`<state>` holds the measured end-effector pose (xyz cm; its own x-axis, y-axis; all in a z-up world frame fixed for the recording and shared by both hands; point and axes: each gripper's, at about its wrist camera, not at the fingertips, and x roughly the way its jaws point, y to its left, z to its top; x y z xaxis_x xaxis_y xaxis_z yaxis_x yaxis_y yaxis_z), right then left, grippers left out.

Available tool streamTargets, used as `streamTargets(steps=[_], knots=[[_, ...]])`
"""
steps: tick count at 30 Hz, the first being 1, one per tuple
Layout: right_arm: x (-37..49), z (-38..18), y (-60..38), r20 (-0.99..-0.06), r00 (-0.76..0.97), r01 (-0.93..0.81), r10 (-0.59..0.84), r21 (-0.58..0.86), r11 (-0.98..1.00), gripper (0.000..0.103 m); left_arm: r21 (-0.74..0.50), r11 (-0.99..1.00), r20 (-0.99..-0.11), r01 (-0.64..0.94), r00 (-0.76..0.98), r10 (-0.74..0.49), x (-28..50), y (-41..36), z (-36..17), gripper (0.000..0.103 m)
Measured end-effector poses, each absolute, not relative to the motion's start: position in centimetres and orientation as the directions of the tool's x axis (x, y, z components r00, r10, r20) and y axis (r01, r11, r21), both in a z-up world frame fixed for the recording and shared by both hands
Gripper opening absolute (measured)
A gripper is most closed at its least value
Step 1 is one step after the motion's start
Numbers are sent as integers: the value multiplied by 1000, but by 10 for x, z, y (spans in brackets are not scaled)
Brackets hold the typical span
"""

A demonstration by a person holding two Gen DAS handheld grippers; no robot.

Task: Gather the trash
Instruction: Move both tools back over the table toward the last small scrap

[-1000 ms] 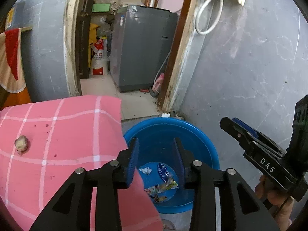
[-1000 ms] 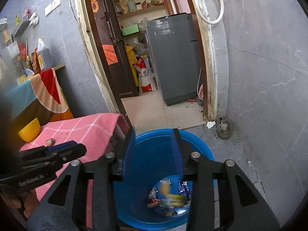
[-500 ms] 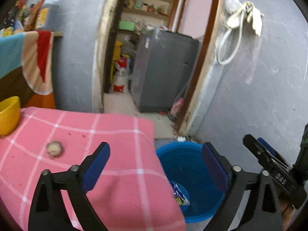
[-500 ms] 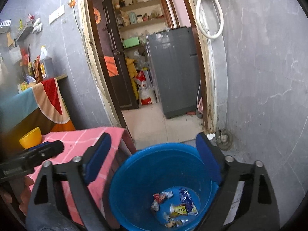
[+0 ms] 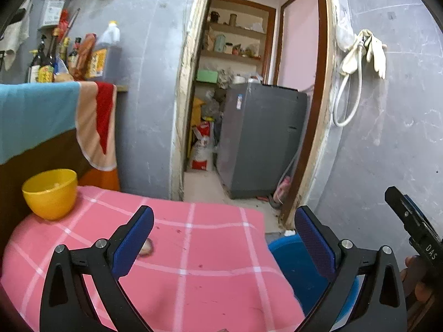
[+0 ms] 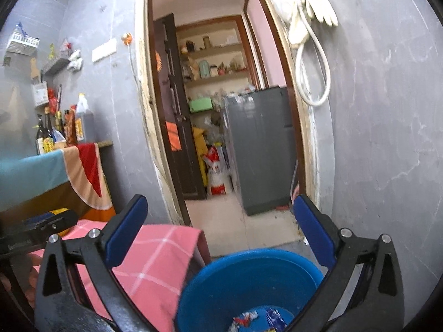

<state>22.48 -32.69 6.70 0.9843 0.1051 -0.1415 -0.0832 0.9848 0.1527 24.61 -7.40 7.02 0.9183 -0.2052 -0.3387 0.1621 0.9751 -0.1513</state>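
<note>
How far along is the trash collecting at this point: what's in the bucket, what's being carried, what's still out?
Done: crumpled wrappers lie at the bottom of the blue bucket. In hand: nothing; the left tongs and right tongs have just been opening and both stand wide and empty. Left: one small crumpled scrap sits on the pink checked cloth, partly behind a left finger. The yellow bowl stands at the cloth's far corner.

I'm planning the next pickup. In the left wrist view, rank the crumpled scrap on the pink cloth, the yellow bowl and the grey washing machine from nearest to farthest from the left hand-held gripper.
1. Crumpled scrap: on the pink cloth, right beside the left finger of the left hand-held gripper.
2. Yellow bowl: far left corner of the cloth.
3. Grey washing machine: through the doorway, behind.
</note>
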Motion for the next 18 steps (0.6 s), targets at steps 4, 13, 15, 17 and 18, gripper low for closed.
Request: streamTargets(steps=[4,13,15,17,18], knots=[[219,74,-309,-87,989,-111,123,133,985,103,-141,980,-308,140,934,-178,239,-63,76,100],[215,82,-273,-17,984,-173,177,123,977,103,-135,988,-261,72,960,-106,225,-27,84,100],[216,83,-264,-12,981,-188,191,126,974,103,-136,989,-258,54,962,-88,223,-17,85,100],[219,84,-258,-15,979,-198,202,125,972,103,-140,989,-259,36,963,-72,221,-8,85,100],[220,84,-252,-17,978,-206,210,123,971,103,-141,990,-263,28,963,-65,221,-3,84,100]])
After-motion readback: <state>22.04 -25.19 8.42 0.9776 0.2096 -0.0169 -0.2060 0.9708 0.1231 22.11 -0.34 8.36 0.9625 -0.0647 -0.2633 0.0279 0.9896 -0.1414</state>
